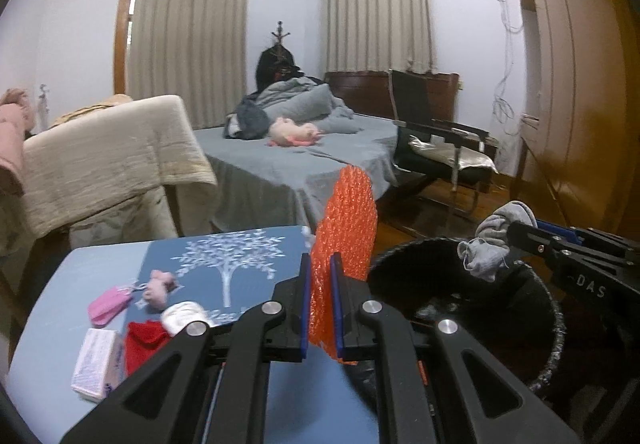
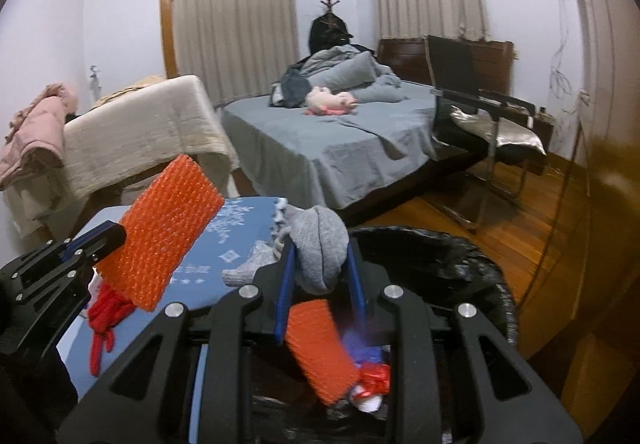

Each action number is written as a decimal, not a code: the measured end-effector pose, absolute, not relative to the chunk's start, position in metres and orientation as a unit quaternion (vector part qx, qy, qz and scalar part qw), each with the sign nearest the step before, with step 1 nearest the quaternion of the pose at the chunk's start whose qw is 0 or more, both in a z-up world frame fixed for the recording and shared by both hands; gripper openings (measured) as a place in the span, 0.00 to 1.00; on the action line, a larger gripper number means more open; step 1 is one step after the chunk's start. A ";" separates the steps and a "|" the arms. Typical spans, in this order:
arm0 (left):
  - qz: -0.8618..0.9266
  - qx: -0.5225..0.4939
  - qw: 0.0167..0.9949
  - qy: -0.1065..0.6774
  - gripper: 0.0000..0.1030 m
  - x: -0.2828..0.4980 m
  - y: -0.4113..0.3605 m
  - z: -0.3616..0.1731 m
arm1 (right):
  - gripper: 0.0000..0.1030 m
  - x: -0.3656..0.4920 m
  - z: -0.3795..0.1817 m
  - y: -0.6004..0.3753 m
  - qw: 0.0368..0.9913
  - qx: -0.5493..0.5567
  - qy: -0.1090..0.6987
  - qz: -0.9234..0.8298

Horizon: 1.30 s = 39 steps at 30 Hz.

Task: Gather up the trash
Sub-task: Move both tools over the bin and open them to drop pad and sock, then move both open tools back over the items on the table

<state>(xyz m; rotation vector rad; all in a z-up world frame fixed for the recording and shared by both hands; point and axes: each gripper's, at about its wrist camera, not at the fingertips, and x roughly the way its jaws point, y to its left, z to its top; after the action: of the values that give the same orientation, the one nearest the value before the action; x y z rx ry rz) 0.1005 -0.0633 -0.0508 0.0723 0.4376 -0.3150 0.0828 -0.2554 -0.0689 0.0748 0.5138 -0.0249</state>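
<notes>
We are holding the left gripper [image 1: 321,308] with its blue-padded fingers [image 1: 305,304] clamped on an orange bubble-wrap sheet [image 1: 347,228], which is standing upright between them. In the right wrist view the same sheet [image 2: 164,232] is projecting from the left gripper [image 2: 105,244] above the surface [image 2: 240,244].

We are holding the right gripper [image 2: 320,268] with its fingers [image 2: 289,276] clamped on a crumpled grey sock [image 2: 320,244]. In the left wrist view this sock [image 1: 492,240] is hanging at the tip of the right gripper [image 1: 516,234], above the rim of the black bin [image 1: 552,324]. The letters "DAS" are reading white on the right gripper's body; nothing more of that marking is legible.

The bin [image 2: 472,268], lined with a black bag, is standing just beside the surface. Inside it we are seeing a second orange bubble-wrap piece [image 2: 320,348] and some red, white and blue scraps [image 2: 372,380].

On the blue surface [image 1: 52,284], printed with a white tree, the following are lying:
- a pink pouch [image 1: 108,302];
- a small pink plush [image 1: 160,284];
- a white roll [image 1: 184,318];
- a red cloth [image 1: 142,342];
- a white-and-pink box [image 1: 98,364], its print too small to read.

A red glove [image 2: 104,324] is lying at the surface's near edge in the right wrist view.
</notes>
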 end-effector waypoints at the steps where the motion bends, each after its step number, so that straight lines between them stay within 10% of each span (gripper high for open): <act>1: -0.160 0.037 0.962 0.217 0.09 0.102 -0.068 -0.052 | 0.23 0.083 -0.070 -0.260 0.966 0.038 0.255 -0.017; 22: -0.254 0.045 0.933 0.250 0.11 0.128 -0.154 -0.077 | 0.26 0.086 -0.099 -0.327 0.955 0.038 0.282 -0.083; 28: -0.263 0.032 0.928 0.261 0.45 0.129 -0.150 -0.081 | 0.54 0.083 -0.100 -0.333 0.955 0.040 0.278 -0.101; 32: -0.248 0.029 0.934 0.257 0.60 0.127 -0.135 -0.078 | 0.94 0.079 -0.098 -0.333 0.957 0.042 0.266 -0.112; 39: -0.202 0.035 0.951 0.232 0.84 0.115 -0.094 -0.066 | 0.95 0.075 -0.094 -0.315 0.958 0.051 0.264 -0.095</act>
<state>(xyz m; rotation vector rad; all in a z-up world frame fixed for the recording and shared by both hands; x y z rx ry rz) 0.1150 -0.0936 -0.0656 0.0718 0.4723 -0.4105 0.0751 -0.3151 -0.0938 0.1036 0.5364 -0.1934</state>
